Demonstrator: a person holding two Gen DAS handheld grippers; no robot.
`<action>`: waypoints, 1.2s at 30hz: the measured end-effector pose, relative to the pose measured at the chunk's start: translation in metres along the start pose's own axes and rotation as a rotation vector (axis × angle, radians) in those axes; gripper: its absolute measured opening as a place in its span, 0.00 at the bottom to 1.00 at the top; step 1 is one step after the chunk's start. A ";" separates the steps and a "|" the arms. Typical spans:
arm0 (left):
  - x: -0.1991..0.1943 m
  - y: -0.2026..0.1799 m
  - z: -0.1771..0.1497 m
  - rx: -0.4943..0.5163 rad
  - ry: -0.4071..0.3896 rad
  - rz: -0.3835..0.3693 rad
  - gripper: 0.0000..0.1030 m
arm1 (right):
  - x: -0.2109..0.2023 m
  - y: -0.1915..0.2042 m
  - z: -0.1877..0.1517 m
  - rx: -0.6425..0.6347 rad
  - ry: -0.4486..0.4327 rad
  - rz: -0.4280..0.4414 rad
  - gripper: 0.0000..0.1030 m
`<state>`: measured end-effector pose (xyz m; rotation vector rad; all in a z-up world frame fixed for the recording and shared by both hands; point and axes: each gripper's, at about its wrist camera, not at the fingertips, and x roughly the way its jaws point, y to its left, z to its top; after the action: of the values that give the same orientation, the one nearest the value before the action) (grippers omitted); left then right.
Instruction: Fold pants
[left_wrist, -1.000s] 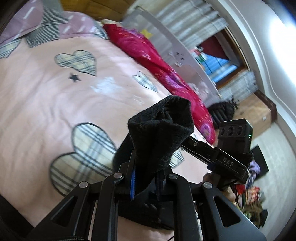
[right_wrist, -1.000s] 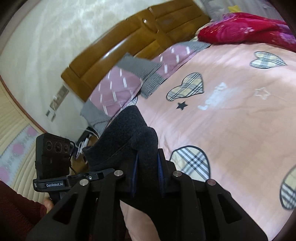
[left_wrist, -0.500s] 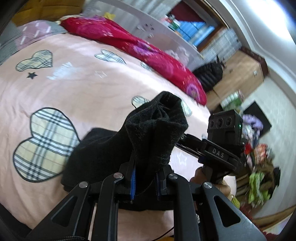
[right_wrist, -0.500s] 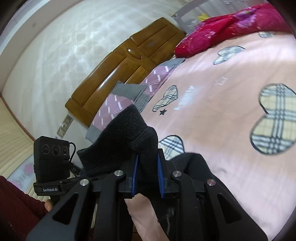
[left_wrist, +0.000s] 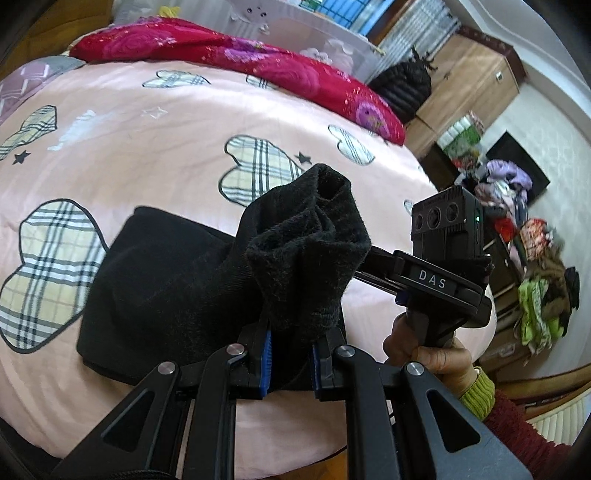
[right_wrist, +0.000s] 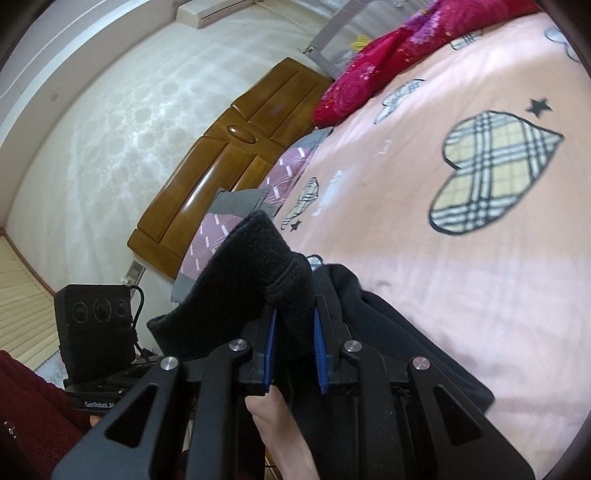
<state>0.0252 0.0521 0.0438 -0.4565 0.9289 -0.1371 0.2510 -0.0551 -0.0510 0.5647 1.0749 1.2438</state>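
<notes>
Black knit pants (left_wrist: 170, 280) lie partly on the pink bedspread (left_wrist: 147, 122), with one end lifted. My left gripper (left_wrist: 290, 354) is shut on a bunched black edge of the pants (left_wrist: 314, 251), held above the bed. My right gripper (right_wrist: 293, 354) is shut on another bunched edge of the pants (right_wrist: 258, 266); the rest of the fabric (right_wrist: 406, 350) trails down to the bed on the right. The right gripper's body (left_wrist: 443, 258) shows to the right in the left wrist view, and the left gripper's body (right_wrist: 96, 332) to the left in the right wrist view.
A red floral quilt (left_wrist: 258, 62) lies along the far side of the bed. Pillows (right_wrist: 236, 229) and a wooden headboard (right_wrist: 236, 155) are at the head. A heap of clothes (left_wrist: 524, 258) sits on the floor beyond the bed's edge.
Both grippers have swung down and toward the bed with the pants held. More of the black fabric now lies spread on the bedspread below them.
</notes>
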 end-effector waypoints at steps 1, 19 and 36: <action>0.004 -0.002 -0.002 0.009 0.010 0.001 0.15 | -0.002 -0.004 -0.004 0.007 -0.001 -0.004 0.19; 0.056 -0.026 -0.026 0.144 0.116 0.039 0.16 | -0.041 -0.038 -0.034 0.054 -0.018 -0.160 0.18; 0.033 -0.039 -0.035 0.210 0.129 -0.093 0.63 | -0.105 -0.008 -0.059 0.189 -0.243 -0.362 0.88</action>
<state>0.0205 -0.0044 0.0187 -0.2989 1.0080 -0.3489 0.2075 -0.1674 -0.0475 0.6157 1.0391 0.7433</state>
